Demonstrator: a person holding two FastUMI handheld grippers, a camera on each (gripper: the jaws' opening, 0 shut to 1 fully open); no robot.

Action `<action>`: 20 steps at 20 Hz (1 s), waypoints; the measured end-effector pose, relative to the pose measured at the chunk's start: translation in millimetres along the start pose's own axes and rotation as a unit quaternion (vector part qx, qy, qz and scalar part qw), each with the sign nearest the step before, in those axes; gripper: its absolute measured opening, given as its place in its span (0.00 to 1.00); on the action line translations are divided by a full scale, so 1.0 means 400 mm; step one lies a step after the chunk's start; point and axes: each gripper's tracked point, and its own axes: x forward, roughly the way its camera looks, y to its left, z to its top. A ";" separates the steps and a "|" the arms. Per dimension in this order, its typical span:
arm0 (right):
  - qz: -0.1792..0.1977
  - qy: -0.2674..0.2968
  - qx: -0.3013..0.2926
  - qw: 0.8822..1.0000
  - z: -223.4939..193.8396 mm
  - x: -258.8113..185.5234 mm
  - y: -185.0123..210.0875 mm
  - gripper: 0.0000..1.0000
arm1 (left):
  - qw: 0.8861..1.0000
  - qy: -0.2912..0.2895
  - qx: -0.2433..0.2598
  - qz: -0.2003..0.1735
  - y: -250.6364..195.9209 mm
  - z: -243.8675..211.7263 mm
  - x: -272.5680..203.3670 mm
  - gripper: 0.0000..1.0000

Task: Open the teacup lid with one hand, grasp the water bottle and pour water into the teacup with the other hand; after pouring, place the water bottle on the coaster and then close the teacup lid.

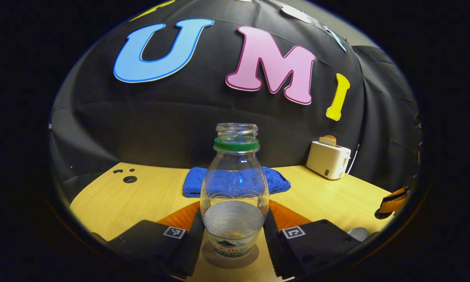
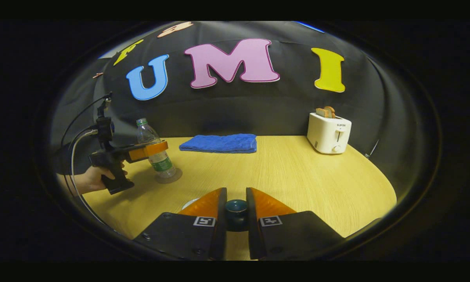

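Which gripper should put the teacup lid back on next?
Right. The right gripper has its fingers closed on the lid knob, while the left gripper brackets the water bottle standing on the coaster.

Clear glossy plastic water bottle on a matt round coaster, nubbly blue folded cloth, smooth pale wood-grain tabletop, glossy white plastic toaster.

The left gripper view sits low and close behind the water bottle, facing the table's back edge. The right gripper view looks from farther off. Both share the towel and toaster.
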 end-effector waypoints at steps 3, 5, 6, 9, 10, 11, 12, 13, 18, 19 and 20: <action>0.003 0.004 -0.005 1.000 -0.011 0.000 0.007 0.21 | 1.000 -0.002 -0.001 0.000 0.008 0.001 0.000 0.76; 0.005 0.008 -0.006 1.000 -0.020 0.000 0.010 0.26 | 1.000 0.001 0.006 0.000 0.007 0.001 -0.003 0.77; 0.005 0.011 -0.005 1.000 -0.025 0.003 0.009 0.26 | 1.000 0.004 0.011 -0.001 0.006 -0.002 -0.004 0.78; 0.002 0.011 0.001 1.000 -0.026 0.004 0.006 0.26 | 1.000 0.015 0.020 0.002 -0.002 -0.006 -0.005 0.81; 0.001 0.010 0.002 1.000 -0.023 0.005 0.005 0.26 | 1.000 0.018 0.020 0.007 0.003 -0.014 -0.001 0.93; 0.000 0.009 0.002 1.000 -0.022 0.003 0.005 0.26 | 1.000 0.021 0.019 0.009 0.001 -0.013 -0.005 0.98; 0.000 0.009 0.002 1.000 -0.023 0.005 0.004 0.26 | 1.000 0.024 0.014 0.009 0.000 -0.014 -0.011 0.98; 0.000 0.009 0.001 1.000 -0.023 0.003 0.003 0.26 | 1.000 0.029 0.011 0.007 -0.006 -0.023 -0.017 0.98; 0.003 0.008 0.000 1.000 -0.023 0.005 0.012 0.26 | 0.999 0.041 0.002 0.006 -0.012 -0.039 -0.069 0.98; 0.003 0.007 0.003 1.000 -0.022 0.005 0.015 0.26 | 0.999 0.043 -0.001 0.006 -0.014 -0.043 -0.078 0.98; 0.005 0.005 0.006 1.000 -0.016 0.009 0.021 0.26 | 0.999 0.046 -0.005 0.004 -0.018 -0.046 -0.089 0.98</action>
